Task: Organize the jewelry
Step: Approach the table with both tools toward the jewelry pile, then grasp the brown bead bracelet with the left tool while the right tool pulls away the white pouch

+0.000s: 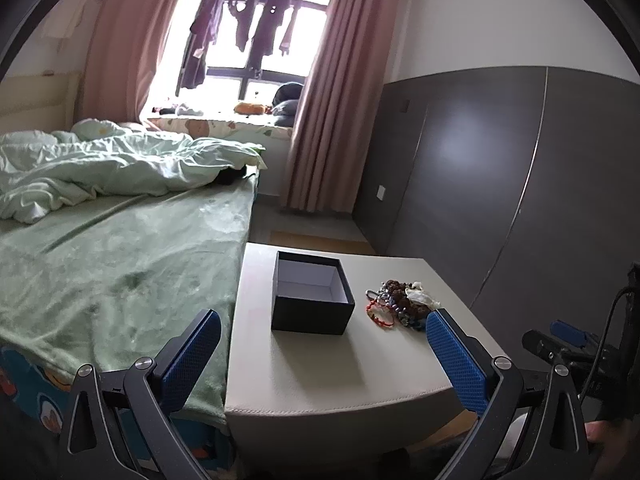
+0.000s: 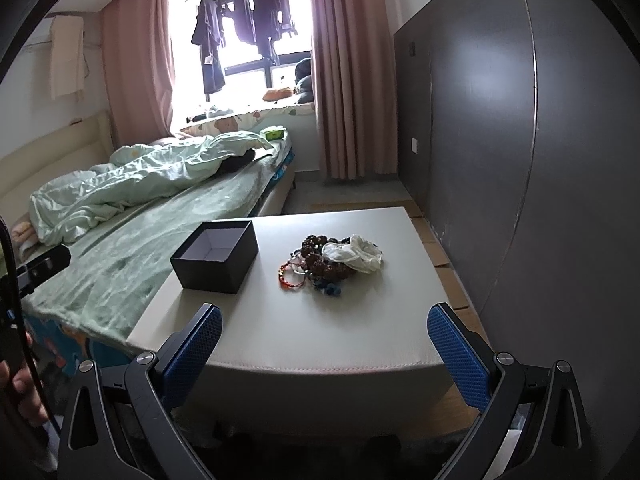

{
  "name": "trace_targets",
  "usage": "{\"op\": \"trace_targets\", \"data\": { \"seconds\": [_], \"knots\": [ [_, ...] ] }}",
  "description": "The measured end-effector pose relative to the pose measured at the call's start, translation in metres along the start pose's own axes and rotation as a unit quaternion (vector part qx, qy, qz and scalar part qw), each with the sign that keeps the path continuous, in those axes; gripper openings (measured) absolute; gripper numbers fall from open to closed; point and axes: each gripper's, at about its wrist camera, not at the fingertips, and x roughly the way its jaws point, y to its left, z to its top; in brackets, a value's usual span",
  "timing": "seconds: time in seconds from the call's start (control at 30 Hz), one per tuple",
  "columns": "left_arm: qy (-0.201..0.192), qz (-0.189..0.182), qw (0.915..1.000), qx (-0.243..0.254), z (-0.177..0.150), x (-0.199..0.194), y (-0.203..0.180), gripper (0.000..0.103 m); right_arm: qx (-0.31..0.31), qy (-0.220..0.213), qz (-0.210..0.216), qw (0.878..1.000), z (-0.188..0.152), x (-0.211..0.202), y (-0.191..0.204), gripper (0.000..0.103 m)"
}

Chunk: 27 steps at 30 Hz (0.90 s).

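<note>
An open, empty black box (image 1: 311,293) with a white inside stands on a white table (image 1: 312,372). To its right lies a heap of jewelry (image 1: 394,304): brown bead strings, a red bracelet, blue beads and a white scrunchie. In the right wrist view the box (image 2: 216,256) is left of the heap (image 2: 328,264) on the table (image 2: 300,328). My left gripper (image 1: 322,354) is open and empty, short of the table's near edge. My right gripper (image 2: 324,350) is open and empty, also short of the near edge. The right gripper shows at the left wrist view's right edge (image 1: 568,340).
A bed with green sheets (image 1: 112,264) touches the table's left side. A dark grey wall panel (image 1: 520,184) runs along the right. Pink curtains (image 1: 320,120) and a window with hanging clothes are at the back.
</note>
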Motion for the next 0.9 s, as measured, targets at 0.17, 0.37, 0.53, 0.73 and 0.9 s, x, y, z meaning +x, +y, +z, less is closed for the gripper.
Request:
{"op": "trace_targets", "data": {
  "seconds": [0.17, 0.37, 0.53, 0.73, 0.9],
  "knots": [
    [0.006, 0.001, 0.9998, 0.016, 0.005, 0.012, -0.007, 0.103, 0.023, -0.006, 0.022, 0.999, 0.008, 0.006, -0.008, 0.103],
    [0.015, -0.006, 0.9995, 0.026, 0.020, 0.034, -0.016, 0.102, 0.021, -0.008, 0.021, 1.000, 0.018, 0.024, -0.011, 0.103],
    [0.025, -0.020, 0.9989, 0.036, 0.033, 0.054, -0.029, 0.102, 0.047, -0.006, 0.024, 0.999, 0.029, 0.038, -0.030, 0.103],
    [0.033, -0.043, 0.9979, 0.036, 0.048, 0.075, -0.041, 0.102, 0.096, -0.011, 0.033, 0.995, 0.047, 0.061, -0.053, 0.103],
    [0.052, -0.057, 0.9964, 0.035, 0.062, 0.100, -0.051, 0.102, 0.120, -0.002, 0.046, 0.992, 0.058, 0.081, -0.064, 0.103]
  ]
}}
